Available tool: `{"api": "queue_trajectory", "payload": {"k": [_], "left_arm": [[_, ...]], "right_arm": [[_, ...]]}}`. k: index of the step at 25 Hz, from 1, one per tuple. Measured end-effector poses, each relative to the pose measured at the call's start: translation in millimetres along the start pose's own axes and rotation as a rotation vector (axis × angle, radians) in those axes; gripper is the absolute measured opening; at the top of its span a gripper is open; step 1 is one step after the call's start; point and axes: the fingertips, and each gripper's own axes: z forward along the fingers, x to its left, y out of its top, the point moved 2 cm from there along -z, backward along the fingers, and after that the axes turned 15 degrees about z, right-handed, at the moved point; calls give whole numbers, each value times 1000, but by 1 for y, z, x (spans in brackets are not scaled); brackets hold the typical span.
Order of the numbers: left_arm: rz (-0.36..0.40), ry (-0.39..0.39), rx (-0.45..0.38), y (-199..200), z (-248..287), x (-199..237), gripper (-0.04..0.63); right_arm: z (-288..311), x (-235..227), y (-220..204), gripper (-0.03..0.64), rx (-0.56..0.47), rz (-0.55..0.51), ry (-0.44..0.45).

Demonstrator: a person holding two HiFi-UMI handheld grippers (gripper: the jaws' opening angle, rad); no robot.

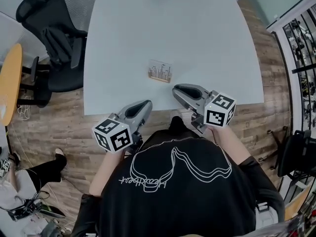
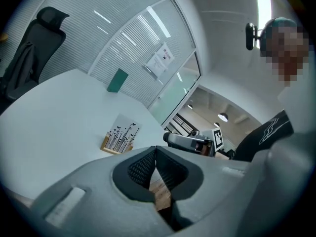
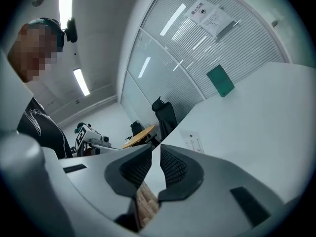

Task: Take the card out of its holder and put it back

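White and broad, the surface [image 1: 197, 43] is carrying a printed card [image 1: 160, 71], which is standing upright in its wooden holder [image 1: 159, 78] near the edge closest to the person. Both grippers are hovering at that edge, apart from the holder. The left gripper [image 1: 143, 107] is showing its jaws pressed together on nothing. The right gripper [image 1: 177, 90] is showing a narrow gap, with nothing in it. A black office chair [image 1: 54, 38] is standing left of the surface.
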Motion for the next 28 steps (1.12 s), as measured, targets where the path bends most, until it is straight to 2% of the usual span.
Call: {"api": "queue_trajectory", "payload": {"k": [2, 7, 11, 20, 25, 28], "left_arm": [[-17, 18, 5, 1, 5, 9, 14], [-58, 62, 16, -2, 13, 33, 14], [-83, 92, 28, -9, 17, 42, 14], [-145, 156, 6, -25, 16, 66, 14], [-164, 211, -17, -30, 16, 63, 14], [-192, 246, -37, -29, 11, 72, 14]], "right_arm": [[7, -14, 8, 57, 14, -12, -13], [24, -35, 27, 78, 49, -169, -61], [30, -51, 35, 100, 58, -197, -57], [49, -86, 19, 114, 133, -340, -111], [48, -92, 10, 101, 156, -404, -99], [61, -95, 11, 101, 161, -405, -78]]}}
